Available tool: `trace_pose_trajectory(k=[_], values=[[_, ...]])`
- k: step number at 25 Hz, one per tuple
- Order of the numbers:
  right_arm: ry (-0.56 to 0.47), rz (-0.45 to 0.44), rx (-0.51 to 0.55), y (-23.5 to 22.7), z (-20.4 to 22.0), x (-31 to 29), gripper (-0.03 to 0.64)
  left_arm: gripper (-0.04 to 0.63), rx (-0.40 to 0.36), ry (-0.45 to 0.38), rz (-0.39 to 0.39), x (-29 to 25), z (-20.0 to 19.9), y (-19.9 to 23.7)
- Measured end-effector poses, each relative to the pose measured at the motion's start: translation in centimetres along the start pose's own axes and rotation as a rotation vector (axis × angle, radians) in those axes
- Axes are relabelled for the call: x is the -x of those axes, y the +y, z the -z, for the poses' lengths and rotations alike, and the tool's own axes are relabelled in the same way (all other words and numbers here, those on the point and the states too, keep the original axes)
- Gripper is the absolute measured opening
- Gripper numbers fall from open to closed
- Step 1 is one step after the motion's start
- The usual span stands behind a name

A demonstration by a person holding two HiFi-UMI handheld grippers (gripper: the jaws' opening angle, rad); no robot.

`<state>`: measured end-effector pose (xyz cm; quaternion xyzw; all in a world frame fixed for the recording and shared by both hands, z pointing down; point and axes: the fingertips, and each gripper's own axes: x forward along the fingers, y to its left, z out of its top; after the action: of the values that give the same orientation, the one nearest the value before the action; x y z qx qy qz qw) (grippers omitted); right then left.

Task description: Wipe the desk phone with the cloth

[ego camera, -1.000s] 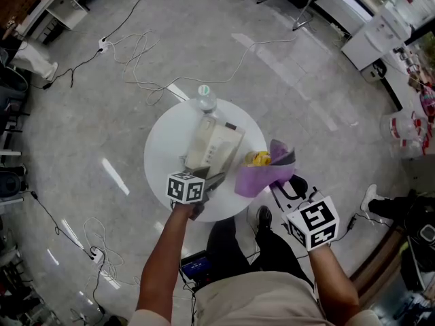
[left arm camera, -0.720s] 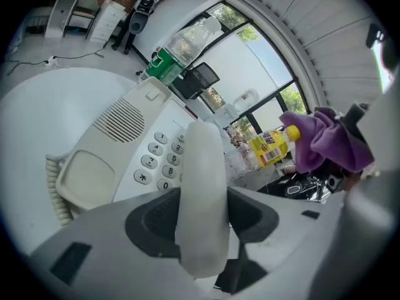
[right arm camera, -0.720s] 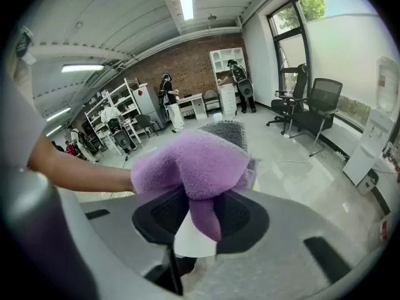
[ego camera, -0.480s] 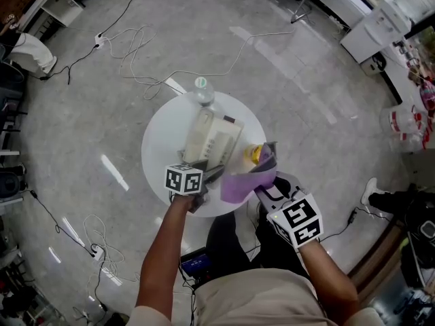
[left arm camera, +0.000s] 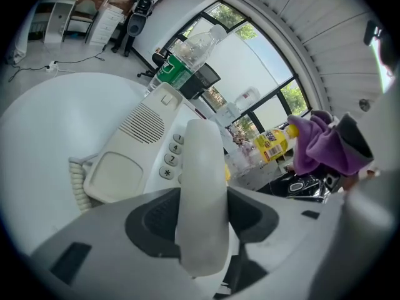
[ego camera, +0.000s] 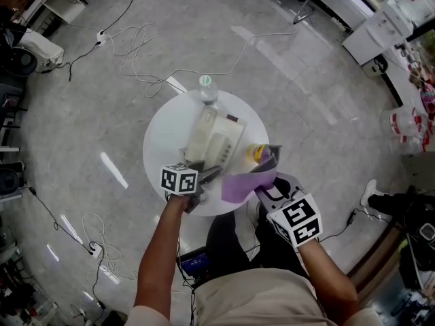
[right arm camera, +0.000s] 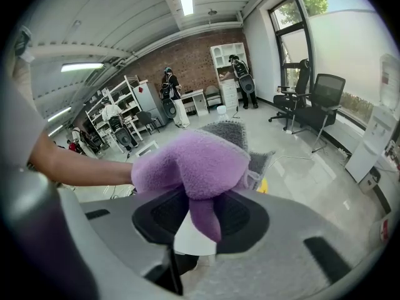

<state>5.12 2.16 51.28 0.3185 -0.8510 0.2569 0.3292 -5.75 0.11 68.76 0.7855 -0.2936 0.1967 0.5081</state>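
Observation:
The beige desk phone (ego camera: pixel 217 140) lies in the middle of the round white table (ego camera: pixel 163 148). Its cradle is empty in the left gripper view, where the phone base (left arm camera: pixel 134 149) shows its speaker grille and keypad. My left gripper (ego camera: pixel 204 175) is shut on the handset (left arm camera: pixel 200 192), held just off the phone's near end. My right gripper (ego camera: pixel 262 187) is shut on the purple cloth (ego camera: pixel 245 180), which hangs over the table's near right edge beside the phone. The cloth (right arm camera: pixel 194 164) bulges out above the right jaws.
A clear water bottle (ego camera: pixel 207 87) with a green label stands at the table's far edge behind the phone. A small yellow bottle (ego camera: pixel 259 153) sits to the phone's right, close to the cloth. The coiled cord (left arm camera: pixel 78 180) trails at the base's left. Cables lie on the floor beyond.
My right gripper has come left and down with the cloth, from beyond the table's right edge to just beside the phone. The left gripper has kept still with the handset.

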Motion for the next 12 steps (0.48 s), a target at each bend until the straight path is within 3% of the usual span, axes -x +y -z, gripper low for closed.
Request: trace_pose_trajectory(k=[12], values=[[0.023, 0.003, 0.005, 0.52, 0.98, -0.01, 0.115, 0.212, -0.013, 0.051, -0.007, 0.07, 0.60, 0.19]])
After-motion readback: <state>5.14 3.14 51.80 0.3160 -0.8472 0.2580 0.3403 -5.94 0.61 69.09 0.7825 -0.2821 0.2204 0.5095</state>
